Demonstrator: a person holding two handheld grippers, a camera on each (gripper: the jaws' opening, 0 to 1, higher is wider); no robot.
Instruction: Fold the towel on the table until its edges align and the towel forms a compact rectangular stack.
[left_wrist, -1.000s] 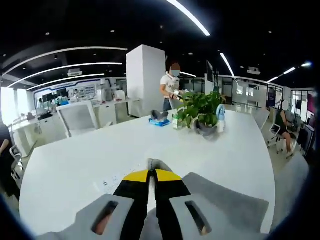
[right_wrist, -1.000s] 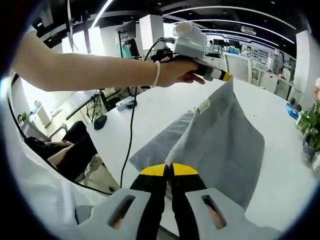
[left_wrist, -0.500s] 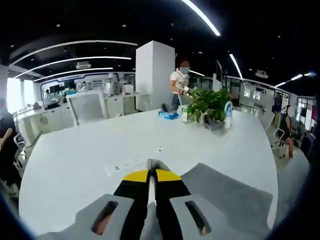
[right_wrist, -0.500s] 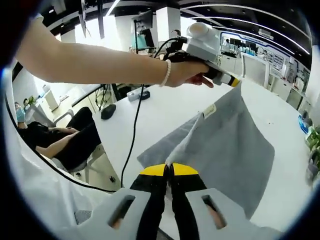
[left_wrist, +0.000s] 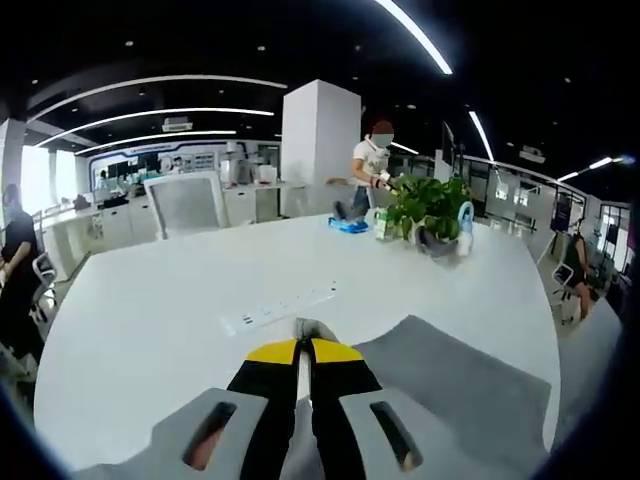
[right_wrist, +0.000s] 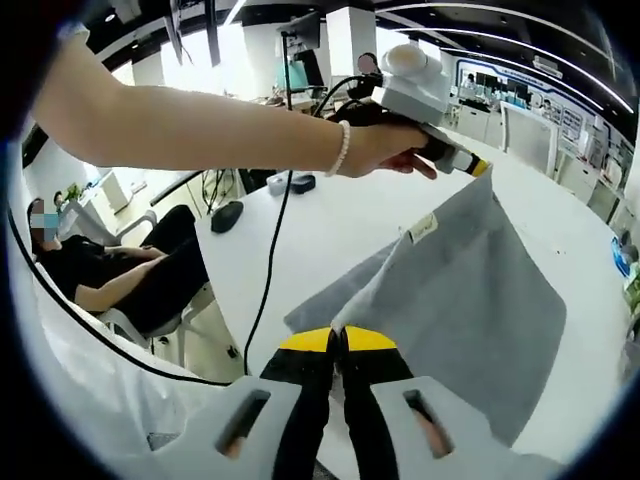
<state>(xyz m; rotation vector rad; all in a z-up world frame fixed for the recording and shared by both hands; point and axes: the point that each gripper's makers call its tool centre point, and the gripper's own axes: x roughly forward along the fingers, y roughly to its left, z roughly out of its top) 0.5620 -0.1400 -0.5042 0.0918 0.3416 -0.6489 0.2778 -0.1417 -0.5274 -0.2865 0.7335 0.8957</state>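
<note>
A grey towel (right_wrist: 470, 290) hangs lifted over the white table (right_wrist: 330, 225), held by two corners. In the right gripper view my right gripper (right_wrist: 338, 338) is shut on the near corner, and the left gripper (right_wrist: 478, 168), held by a hand, pinches the far corner with a white label just below it. In the left gripper view my left gripper (left_wrist: 304, 335) is shut on a grey towel corner, and the towel (left_wrist: 455, 385) slopes down to the right onto the table (left_wrist: 180, 300).
A power strip (left_wrist: 280, 305) lies in the table ahead of the left gripper. A potted plant (left_wrist: 430, 205), bottles and a blue item stand at the far end, with a person behind them. A cable (right_wrist: 268, 260) hangs from the left gripper; a seated person (right_wrist: 110, 290) is beside the table.
Both grippers have carried the towel forward over the table; the power strip and far end look nearer in the left gripper view. Both jaws stay shut on their corners.
</note>
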